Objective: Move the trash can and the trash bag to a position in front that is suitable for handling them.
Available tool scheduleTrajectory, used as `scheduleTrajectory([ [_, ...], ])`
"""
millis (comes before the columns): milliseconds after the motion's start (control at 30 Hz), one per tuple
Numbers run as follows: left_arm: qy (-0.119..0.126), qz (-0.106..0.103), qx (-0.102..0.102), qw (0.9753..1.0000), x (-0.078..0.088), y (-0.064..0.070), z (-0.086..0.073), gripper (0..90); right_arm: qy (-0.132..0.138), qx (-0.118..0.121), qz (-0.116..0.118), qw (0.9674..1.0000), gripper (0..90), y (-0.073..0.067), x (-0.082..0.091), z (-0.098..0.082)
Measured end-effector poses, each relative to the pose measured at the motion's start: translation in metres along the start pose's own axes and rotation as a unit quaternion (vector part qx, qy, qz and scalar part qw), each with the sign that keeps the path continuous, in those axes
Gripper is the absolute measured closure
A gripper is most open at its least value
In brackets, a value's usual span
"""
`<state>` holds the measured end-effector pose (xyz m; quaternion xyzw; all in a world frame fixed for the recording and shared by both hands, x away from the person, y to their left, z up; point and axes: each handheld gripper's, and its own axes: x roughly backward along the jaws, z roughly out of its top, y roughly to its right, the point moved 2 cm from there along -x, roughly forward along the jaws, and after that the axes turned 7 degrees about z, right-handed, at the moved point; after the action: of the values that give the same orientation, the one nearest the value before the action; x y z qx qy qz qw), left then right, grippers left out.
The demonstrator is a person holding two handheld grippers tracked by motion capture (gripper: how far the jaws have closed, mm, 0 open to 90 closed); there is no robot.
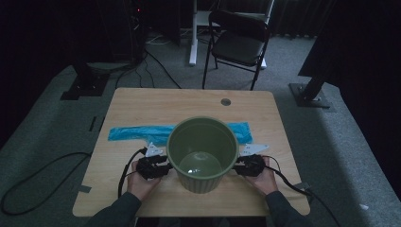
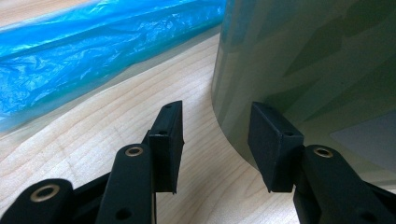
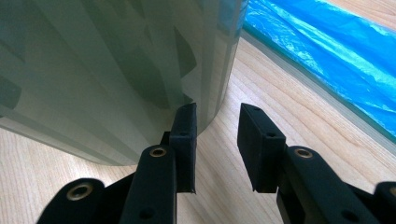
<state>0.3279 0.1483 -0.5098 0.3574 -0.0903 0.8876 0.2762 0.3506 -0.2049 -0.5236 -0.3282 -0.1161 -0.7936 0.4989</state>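
Left hand-held gripper [image 1: 161, 166]: your jaws are parted, grasping nothing, beside the pot's wall.
Right hand-held gripper [image 1: 242, 165]: released, flanking the other side.
Green pot [image 1: 202, 151]: upright on the table [image 1: 142, 101], between both.
Blue bag [image 1: 137, 133]: flat behind it.

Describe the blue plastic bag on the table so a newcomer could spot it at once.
Start at the wooden table and find the green ribbed pot near its front edge. Just behind the pot a blue plastic bag lies flat across the tabletop. It is the only bright blue, crinkled thing there.
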Motion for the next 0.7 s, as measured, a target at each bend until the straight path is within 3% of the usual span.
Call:
scheduleTrajectory([
  [100, 0.001, 0.004, 0.000, 1.0000, 0.000, -0.001, 0.000, 56.1, 0.000, -0.002, 0.001, 1.0000, 67.9, 0.000, -0.001, 0.001],
  [233, 0.001, 0.009, 0.017, 0.9998, 0.003, -0.011, -0.003, 56.2, -0.002, 0.013, -0.001, 0.9999, 68.3, -0.006, -0.007, 0.008],
  [533, 0.001, 0.029, 0.023, 0.9993, 0.011, -0.023, -0.009, 56.5, -0.008, 0.024, 0.004, 0.9997, 68.2, -0.012, -0.019, 0.020],
  [633, 0.002, 0.034, 0.033, 0.9989, 0.012, -0.031, -0.010, 56.5, -0.013, 0.029, 0.023, 0.9992, 70.0, -0.015, -0.025, 0.025],
  [700, 0.001, 0.033, 0.036, 0.9988, 0.012, -0.032, -0.010, 56.1, -0.018, 0.040, 0.019, 0.9988, 69.5, -0.016, -0.026, 0.027],
])
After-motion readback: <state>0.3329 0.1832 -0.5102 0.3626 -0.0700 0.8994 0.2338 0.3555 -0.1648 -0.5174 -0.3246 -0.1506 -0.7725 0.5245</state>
